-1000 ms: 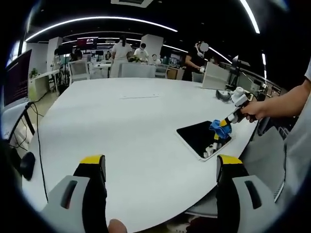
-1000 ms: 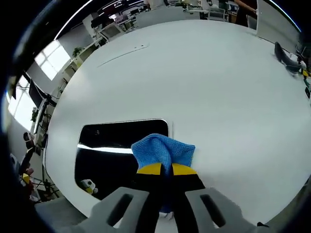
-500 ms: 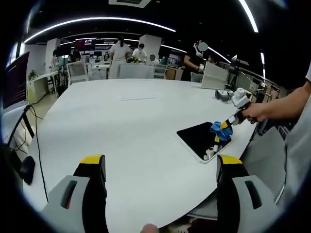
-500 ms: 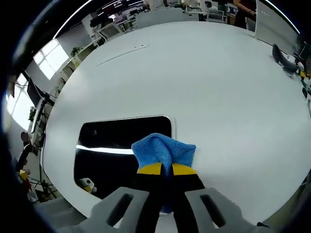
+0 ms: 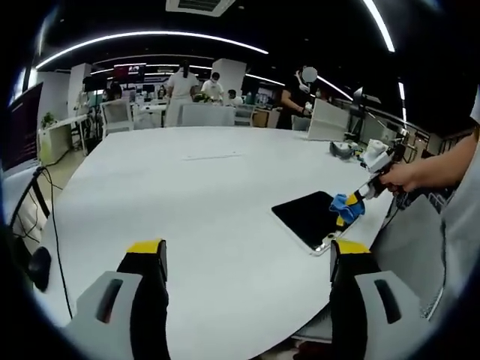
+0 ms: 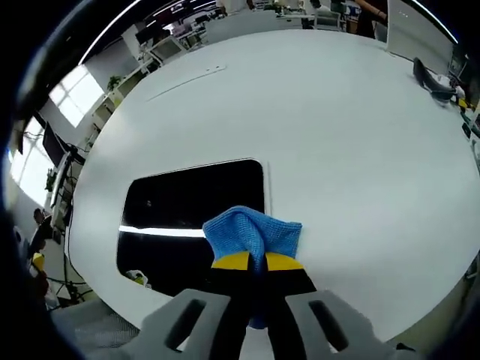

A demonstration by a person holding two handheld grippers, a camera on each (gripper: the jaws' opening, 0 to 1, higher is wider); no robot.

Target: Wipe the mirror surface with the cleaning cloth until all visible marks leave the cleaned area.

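Between the closed yellow-tipped jaws of the right gripper (image 6: 250,262) sits a bunched blue cleaning cloth (image 6: 253,232), pinched tight so that its folds spill forward past the tips. Directly beneath and ahead of that cloth lies the mirror (image 6: 187,206), a dark rounded-corner rectangle flat on the white table (image 6: 337,135). In the right gripper view the cloth rests over the mirror's near right part, close to the right-hand edge, while most of the glass stretches away to the gripper's left. The mirror's long axis runs across the gripper's line, left to right, so a stroke that covers it would likely have to travel leftward. A bright reflected light strip crosses the glass just left of the cloth; whether any marks remain on the surface cannot be told from these views.

Seen from the left gripper view, the right gripper (image 5: 358,196) comes down at a slant from the person's hand (image 5: 401,176), forearm reaching in from the side, cloth end lowest and on the mirror's (image 5: 309,216) far corner. The right hand is clearly the nearer one to the work.

The left gripper (image 5: 249,259) hangs well apart from the mirror, over the near table edge, its jaws spread wide and holding nothing. Farther out across the room stand people, chairs and desks.
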